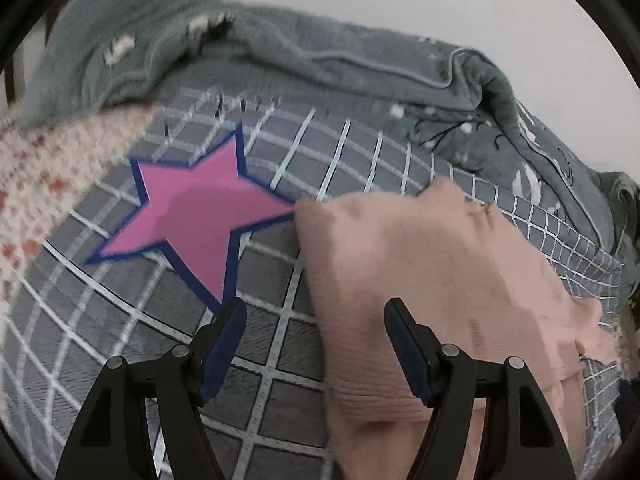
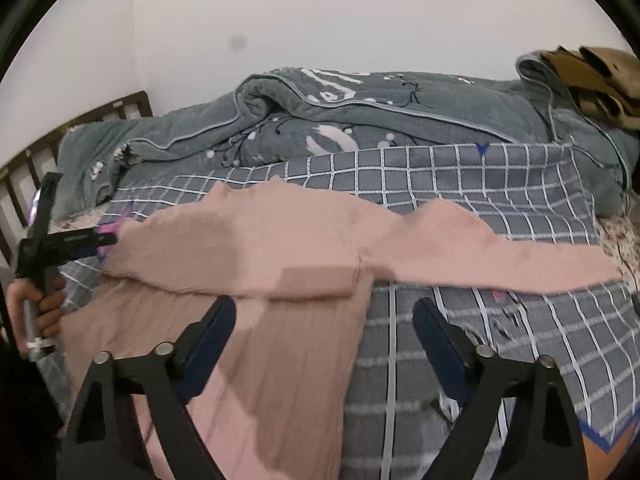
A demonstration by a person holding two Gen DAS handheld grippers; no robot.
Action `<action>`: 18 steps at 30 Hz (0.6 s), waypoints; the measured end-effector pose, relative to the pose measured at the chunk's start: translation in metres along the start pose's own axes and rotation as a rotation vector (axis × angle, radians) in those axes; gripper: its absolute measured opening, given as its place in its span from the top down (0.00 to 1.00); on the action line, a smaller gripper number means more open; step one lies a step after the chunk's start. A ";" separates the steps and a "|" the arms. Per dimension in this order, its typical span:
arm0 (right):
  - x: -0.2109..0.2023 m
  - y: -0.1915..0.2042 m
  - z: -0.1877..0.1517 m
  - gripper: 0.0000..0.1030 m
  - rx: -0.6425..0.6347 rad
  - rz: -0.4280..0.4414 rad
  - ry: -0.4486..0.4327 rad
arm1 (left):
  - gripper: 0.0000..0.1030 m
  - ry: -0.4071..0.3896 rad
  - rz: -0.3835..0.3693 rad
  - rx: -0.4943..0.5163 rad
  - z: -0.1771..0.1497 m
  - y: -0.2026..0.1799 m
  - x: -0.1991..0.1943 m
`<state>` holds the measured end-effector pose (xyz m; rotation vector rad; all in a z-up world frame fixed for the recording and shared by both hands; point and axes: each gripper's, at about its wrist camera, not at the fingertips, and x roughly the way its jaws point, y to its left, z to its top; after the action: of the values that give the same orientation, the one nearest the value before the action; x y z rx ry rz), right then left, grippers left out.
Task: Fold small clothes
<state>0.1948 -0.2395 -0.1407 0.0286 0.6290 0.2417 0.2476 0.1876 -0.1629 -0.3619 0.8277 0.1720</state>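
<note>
A pink ribbed top (image 2: 280,248) lies flat on the grey checked sheet (image 2: 480,208). One sleeve is folded across its body, and the other sleeve (image 2: 500,260) stretches out to the right. My right gripper (image 2: 324,308) hovers open over the top's lower right side, pressing on nothing. In the left wrist view the same top (image 1: 420,260) fills the right half. My left gripper (image 1: 316,312) is open above its left edge, one finger over the sheet and one over the cloth. From the right wrist view, the left gripper (image 2: 106,240) is at the top's far left, held by a hand (image 2: 40,304).
A grey-green quilt (image 2: 360,120) is bunched along the back by the white wall. The sheet has a pink star print (image 1: 200,208). A floral cloth (image 1: 48,184) lies at the left. A wooden bed rail (image 2: 24,176) and a brown cloth (image 2: 600,76) sit at the edges.
</note>
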 end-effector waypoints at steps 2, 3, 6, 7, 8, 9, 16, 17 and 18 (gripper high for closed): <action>0.020 0.002 0.005 0.24 -0.008 -0.040 0.020 | 0.36 0.013 -0.054 -0.015 -0.003 0.005 0.013; 0.031 0.002 0.007 0.26 -0.001 -0.050 0.037 | 0.37 0.003 -0.063 -0.017 -0.004 0.005 0.016; 0.059 -0.004 0.014 0.28 0.055 -0.014 0.099 | 0.53 -0.037 -0.081 0.000 -0.005 0.002 0.021; 0.065 -0.005 0.014 0.28 0.071 -0.003 0.114 | 0.69 -0.032 -0.101 0.011 -0.003 -0.001 0.025; 0.074 -0.006 0.016 0.28 0.089 0.009 0.138 | 0.81 -0.030 -0.109 0.018 -0.004 -0.005 0.026; 0.083 -0.008 0.018 0.29 0.103 0.013 0.165 | 0.88 -0.045 -0.101 0.032 -0.003 -0.008 0.026; 0.112 0.002 0.024 0.91 0.067 0.009 0.219 | 0.89 -0.142 -0.094 0.035 0.010 -0.002 0.013; 0.111 0.002 0.024 0.91 0.066 0.013 0.210 | 0.88 -0.132 -0.077 0.045 0.007 -0.002 0.018; 0.111 0.002 0.021 0.91 0.064 0.003 0.206 | 0.87 -0.110 -0.056 0.050 0.003 -0.002 0.026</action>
<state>0.2931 -0.2111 -0.1877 0.0673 0.8415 0.2293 0.2670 0.1871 -0.1797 -0.3251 0.7112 0.1179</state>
